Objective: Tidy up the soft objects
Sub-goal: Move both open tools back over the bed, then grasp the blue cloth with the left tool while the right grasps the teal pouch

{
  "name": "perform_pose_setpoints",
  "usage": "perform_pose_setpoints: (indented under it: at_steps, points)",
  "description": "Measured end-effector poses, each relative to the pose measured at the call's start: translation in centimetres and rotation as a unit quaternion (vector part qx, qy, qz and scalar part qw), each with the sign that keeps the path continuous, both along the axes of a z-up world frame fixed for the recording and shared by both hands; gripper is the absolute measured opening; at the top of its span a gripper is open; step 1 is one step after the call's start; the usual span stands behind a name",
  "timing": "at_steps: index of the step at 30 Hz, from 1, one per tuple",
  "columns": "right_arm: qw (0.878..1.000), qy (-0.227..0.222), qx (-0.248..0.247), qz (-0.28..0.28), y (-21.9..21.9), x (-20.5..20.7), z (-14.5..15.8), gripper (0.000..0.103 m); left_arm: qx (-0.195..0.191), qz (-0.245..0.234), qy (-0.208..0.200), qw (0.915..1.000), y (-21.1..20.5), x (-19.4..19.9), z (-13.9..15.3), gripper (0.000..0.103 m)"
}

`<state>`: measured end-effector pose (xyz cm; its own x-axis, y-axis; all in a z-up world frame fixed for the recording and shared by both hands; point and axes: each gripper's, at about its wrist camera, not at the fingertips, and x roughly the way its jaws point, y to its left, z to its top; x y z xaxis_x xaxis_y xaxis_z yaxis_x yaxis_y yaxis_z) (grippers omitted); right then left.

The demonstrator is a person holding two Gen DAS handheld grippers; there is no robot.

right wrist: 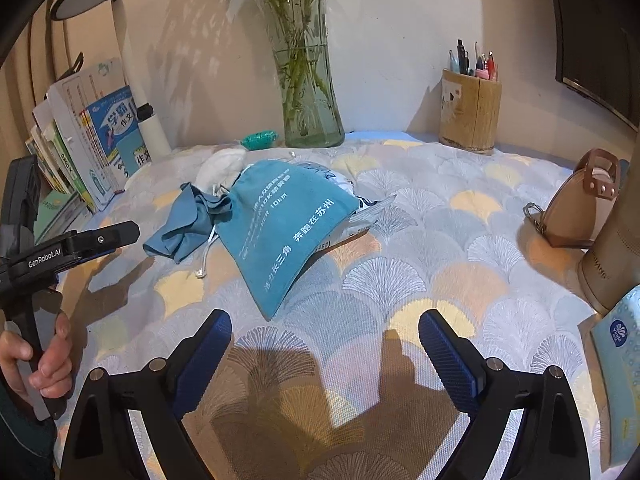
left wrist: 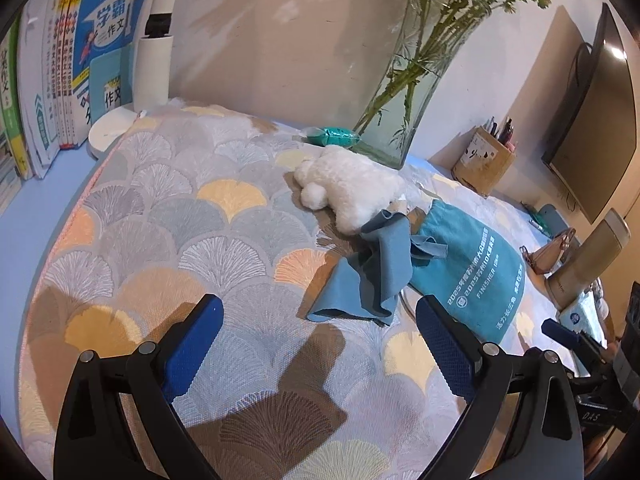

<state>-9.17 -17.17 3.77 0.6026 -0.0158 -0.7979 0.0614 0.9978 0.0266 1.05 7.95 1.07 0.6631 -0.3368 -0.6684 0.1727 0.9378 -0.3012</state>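
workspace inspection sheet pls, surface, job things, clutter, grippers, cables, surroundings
surface: fan-patterned cloth covers the desk.
job's things: teal pouch lies flat over some packaging; crumpled blue cloth touches its left side; white plush sits behind them.
clutter: glass vase with stems, pen holder, books, lamp, tan purse, tissue pack, small teal packet.
grippers: left gripper open, empty; right gripper open, empty; both short of the pile.
cables: pouch drawstring trails loose; nothing else seen.
surroundings: beige wall, dark monitor at right.
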Motion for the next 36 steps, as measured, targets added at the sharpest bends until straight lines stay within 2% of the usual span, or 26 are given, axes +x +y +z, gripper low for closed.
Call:
perform_pose_setpoints:
  at_steps: [10, 14, 15, 17, 20, 22, 25, 26, 27, 28, 29, 30, 31, 33, 36]
  points:
    - [1.000, -0.006, -0.002, 0.001, 0.1, -0.1, 0.2, 0.094, 0.015, -0.007, -0.007, 0.9998, -0.6, -0.3, 0.2, 0.097]
    - [1.000, -0.001, 0.001, 0.000, 0.1, 0.1, 0.1, 0.082, 0.019, -0.006, -0.008, 0.9998, -0.8, -0.4, 0.3, 0.097]
    - [1.000, 0.005, 0.004, -0.002, 0.0, 0.2, 0.0, 0.073, 0.024, -0.006, -0.009, 0.9997, -1.0, -0.5, 0.5, 0.097]
    - [1.000, 0.019, 0.019, -0.003, -0.1, 0.7, -0.1, 0.066, 0.017, -0.017, 0.005, 0.9997, -1.3, -0.4, 0.9, 0.096]
    - [0.995, 0.039, 0.094, 0.003, -0.5, 2.1, -0.2, 0.066, 0.009, -0.019, 0.017, 0.9996, -1.9, 0.2, 2.2, 0.096]
    - [0.994, 0.039, 0.101, -0.006, -0.3, 3.2, 0.1, 0.066, 0.021, -0.016, 0.014, 0.9995, -2.6, 1.2, 2.8, 0.096]
    - [0.995, 0.048, 0.084, -0.012, 0.6, 5.1, -0.1, 0.066, 0.034, -0.027, 0.030, 0.9986, -4.0, 3.7, 2.3, 0.094]
    - [0.996, 0.052, 0.075, -0.015, 1.0, 5.7, -0.4, 0.066, 0.032, -0.034, 0.035, 0.9983, -4.4, 4.5, 1.9, 0.091]
    - [0.996, 0.050, 0.073, -0.013, 1.2, 5.9, -0.5, 0.065, 0.031, -0.040, 0.045, 0.9977, -4.8, 5.2, 1.3, 0.077]
    - [0.997, 0.041, 0.070, -0.004, 1.7, 6.1, -0.6, 0.056, 0.031, -0.045, 0.054, 0.9970, -5.2, 5.6, 0.8, 0.059]
    - [0.997, 0.038, 0.062, 0.000, 2.1, 6.1, -0.7, 0.047, 0.031, -0.054, 0.057, 0.9964, -5.6, 5.9, 0.3, 0.047]
    - [0.998, 0.040, 0.053, 0.002, 2.3, 6.2, -0.7, 0.025, 0.034, -0.060, 0.054, 0.9962, -5.9, 5.9, 0.1, 0.027]
    - [0.998, 0.038, 0.044, 0.008, 2.6, 6.0, -0.7, 0.017, 0.039, -0.067, 0.051, 0.9957, -6.2, 5.7, -0.2, 0.014]
    - [0.999, 0.020, 0.046, 0.018, 2.8, 5.3, -0.2, 0.009, 0.038, -0.073, 0.037, 0.9959, -6.3, 4.8, 0.0, 0.012]
    - [0.995, -0.026, 0.088, 0.044, 2.5, 3.2, 1.6, 0.007, 0.021, -0.084, 0.018, 0.9961, -5.8, 2.9, 1.1, 0.011]
